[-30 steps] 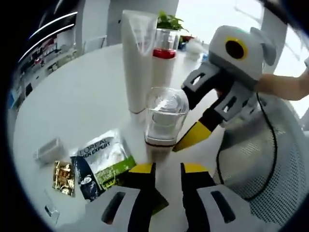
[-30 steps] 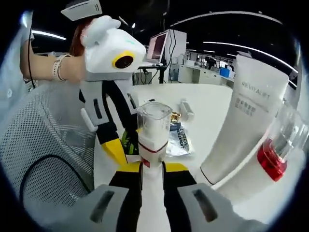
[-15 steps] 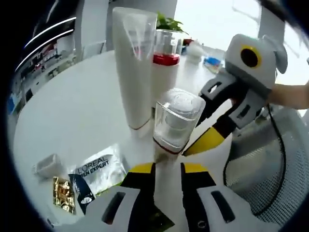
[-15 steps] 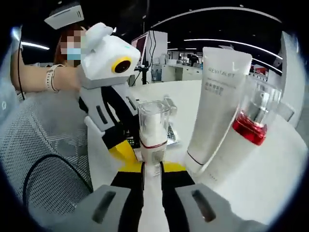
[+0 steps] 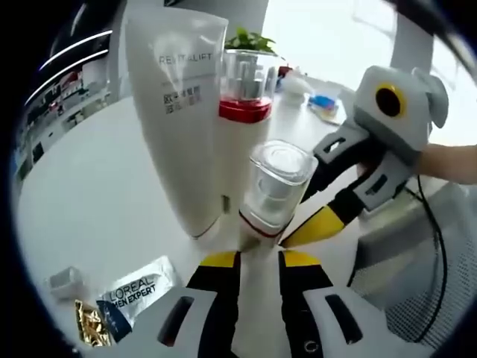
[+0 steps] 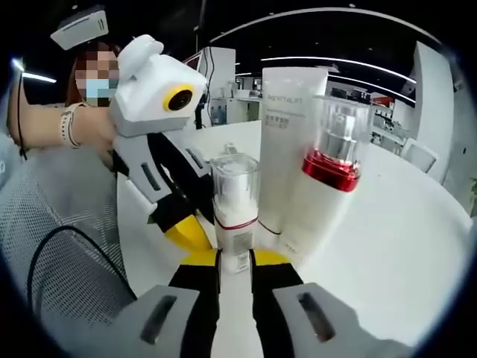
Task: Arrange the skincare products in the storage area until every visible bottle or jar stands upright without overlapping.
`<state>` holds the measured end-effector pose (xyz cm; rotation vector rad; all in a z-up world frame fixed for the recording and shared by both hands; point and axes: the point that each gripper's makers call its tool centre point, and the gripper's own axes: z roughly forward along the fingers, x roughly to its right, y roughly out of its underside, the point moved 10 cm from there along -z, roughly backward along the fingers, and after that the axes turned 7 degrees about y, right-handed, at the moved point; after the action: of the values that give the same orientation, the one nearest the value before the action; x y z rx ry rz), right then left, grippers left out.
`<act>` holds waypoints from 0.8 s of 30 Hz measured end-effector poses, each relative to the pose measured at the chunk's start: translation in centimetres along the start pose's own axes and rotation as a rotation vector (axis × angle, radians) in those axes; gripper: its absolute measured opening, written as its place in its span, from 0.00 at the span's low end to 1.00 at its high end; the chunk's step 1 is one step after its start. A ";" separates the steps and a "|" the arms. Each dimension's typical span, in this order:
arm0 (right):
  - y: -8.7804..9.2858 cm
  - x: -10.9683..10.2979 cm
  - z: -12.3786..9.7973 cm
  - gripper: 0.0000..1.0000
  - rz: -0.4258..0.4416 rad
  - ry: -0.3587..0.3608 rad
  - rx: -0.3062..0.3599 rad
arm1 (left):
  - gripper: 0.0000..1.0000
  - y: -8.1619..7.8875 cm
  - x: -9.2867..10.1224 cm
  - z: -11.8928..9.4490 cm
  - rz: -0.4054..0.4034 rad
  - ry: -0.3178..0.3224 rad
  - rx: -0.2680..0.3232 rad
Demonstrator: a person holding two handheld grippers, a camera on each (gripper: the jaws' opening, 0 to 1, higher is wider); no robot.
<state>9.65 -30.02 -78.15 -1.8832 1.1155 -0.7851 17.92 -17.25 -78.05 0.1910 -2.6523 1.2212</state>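
Note:
A small white bottle [image 5: 274, 188] with a clear cap stands upright between the yellow-tipped jaws of my left gripper [image 5: 258, 257], which is shut on its lower body. My right gripper [image 5: 317, 222] reaches in from the right and touches the same bottle's base. In the right gripper view that bottle [image 6: 235, 205] sits between my right gripper's [image 6: 235, 259] jaws, also shut on it, with the left gripper [image 6: 186, 233] beside it. A tall white Revitalift tube [image 5: 179, 127] [image 6: 287, 142] and a red-banded bottle [image 5: 242, 119] [image 6: 328, 171] stand upright just behind.
A L'Oreal sachet [image 5: 138, 293], a gold sachet [image 5: 91, 322] and a small white item [image 5: 65, 280] lie on the white round table [image 5: 82, 194]. A mesh chair [image 5: 417, 283] [image 6: 52, 246] borders the table. A person's hand [image 5: 451, 160] holds the right gripper. A plant [image 5: 250, 39] stands at the far edge.
Both grippers have carried the small bottle closer to the tube and the red-banded bottle, which now loom larger. The sachets have slid toward the left gripper view's lower left.

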 end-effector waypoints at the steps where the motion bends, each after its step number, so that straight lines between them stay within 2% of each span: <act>1: 0.0 0.1 -0.1 0.16 0.002 0.003 0.000 | 0.17 -0.1 0.0 0.2 -0.002 0.000 0.001; 8: 0.4 0.8 -0.2 0.16 -0.009 0.018 -0.004 | 0.16 -0.5 -0.2 1.0 0.008 0.012 -0.017; 24: 0.5 2.2 -0.3 0.17 -0.072 0.000 -0.015 | 0.16 -1.3 -0.1 2.3 0.036 0.017 -0.055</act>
<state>10.11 -32.29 -78.17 -1.9450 1.0621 -0.8190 18.01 -19.86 -78.56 0.1238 -2.6822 1.1532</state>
